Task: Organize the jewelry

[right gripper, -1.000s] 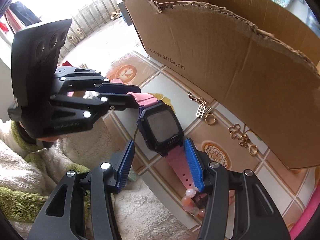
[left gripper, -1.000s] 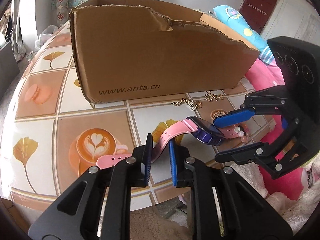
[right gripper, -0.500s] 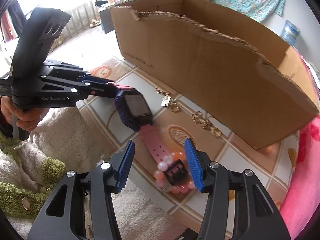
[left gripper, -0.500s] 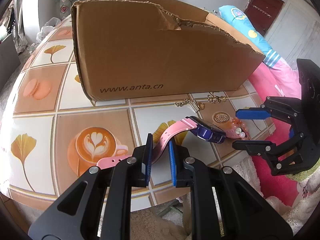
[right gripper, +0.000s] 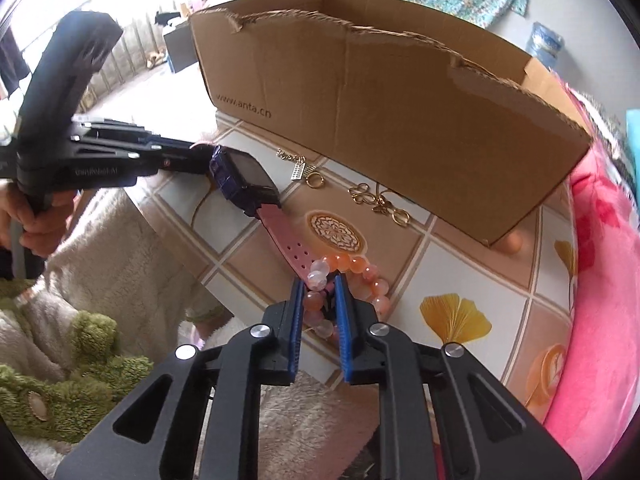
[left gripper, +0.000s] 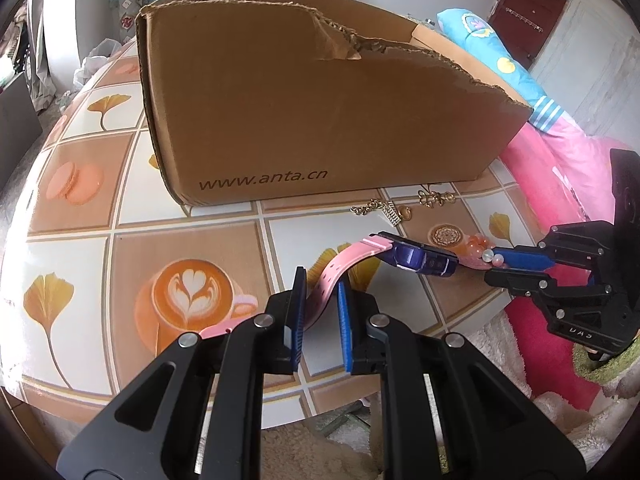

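Here, from the left wrist, the left gripper (left gripper: 322,312) is nearly closed on one pink strap of the watch (left gripper: 420,260), whose dark face hangs raised over the table (left gripper: 72,216) in front of the cardboard box (left gripper: 312,108). From the right wrist, the right gripper (right gripper: 318,312) is pinched onto the far strap end together with the bead bracelet (right gripper: 352,280) lying over it. Both ends seem secured, so the lift should stay level and slow; the bracelet could snag, and the gold chains (right gripper: 376,200) beside the box should be left undisturbed.
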Demonstrator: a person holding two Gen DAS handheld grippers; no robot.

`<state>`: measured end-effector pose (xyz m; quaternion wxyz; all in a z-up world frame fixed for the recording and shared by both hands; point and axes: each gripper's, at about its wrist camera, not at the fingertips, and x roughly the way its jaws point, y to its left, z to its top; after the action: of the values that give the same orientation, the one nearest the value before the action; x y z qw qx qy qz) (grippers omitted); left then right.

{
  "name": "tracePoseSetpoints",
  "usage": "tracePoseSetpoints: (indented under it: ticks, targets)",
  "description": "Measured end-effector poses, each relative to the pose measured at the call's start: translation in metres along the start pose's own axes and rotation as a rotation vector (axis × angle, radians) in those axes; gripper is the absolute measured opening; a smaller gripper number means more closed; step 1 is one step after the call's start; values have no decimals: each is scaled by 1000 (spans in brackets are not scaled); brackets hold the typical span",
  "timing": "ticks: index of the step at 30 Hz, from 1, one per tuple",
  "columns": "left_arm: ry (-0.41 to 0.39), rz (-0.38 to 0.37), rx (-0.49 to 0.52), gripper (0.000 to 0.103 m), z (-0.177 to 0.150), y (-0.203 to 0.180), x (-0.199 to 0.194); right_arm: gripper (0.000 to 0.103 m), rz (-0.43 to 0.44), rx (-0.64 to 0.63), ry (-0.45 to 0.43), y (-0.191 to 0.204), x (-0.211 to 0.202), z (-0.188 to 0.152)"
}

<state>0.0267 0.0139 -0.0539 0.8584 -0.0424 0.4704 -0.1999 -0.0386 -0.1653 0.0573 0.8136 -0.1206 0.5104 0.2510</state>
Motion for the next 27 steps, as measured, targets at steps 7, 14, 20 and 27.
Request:
tracePoseSetpoints:
  ticks: [7,14,20,27]
  targets:
    - [-6,25,31,14,-2,-5,1,10,112,198,-38,-44,-19,-6]
    - [-9,25,31,14,-2,-6,1,10,172,443,-91,-101,-24,-10]
    - [-9,24,29,14,-2,-6,1,11,79,471,-74,-119,-27,-13]
    - [-8,24,28,14,-2,-7,1,40,7,322,-109,-84,-17,8]
